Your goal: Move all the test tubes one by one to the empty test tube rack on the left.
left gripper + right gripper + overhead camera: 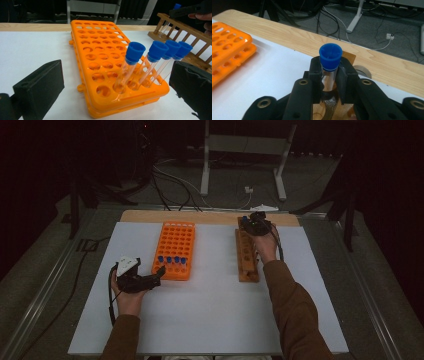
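Four blue-capped tubes (150,62) stand in the orange rack (175,250) before the spread left claw (159,272). The right claw (330,75) pinches a fifth tube (330,60) over the wooden rack (246,262) on the worktop (210,310).

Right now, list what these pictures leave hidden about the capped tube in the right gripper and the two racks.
- Tube bottom, right gripper view: right gripper jaws cover it, so how deep it sits in the wooden rack cannot be told.
- Wooden rack holes, high view: too small and partly behind the hand to count.
- Orange rack near right corner, left gripper view: left gripper jaw covers it.
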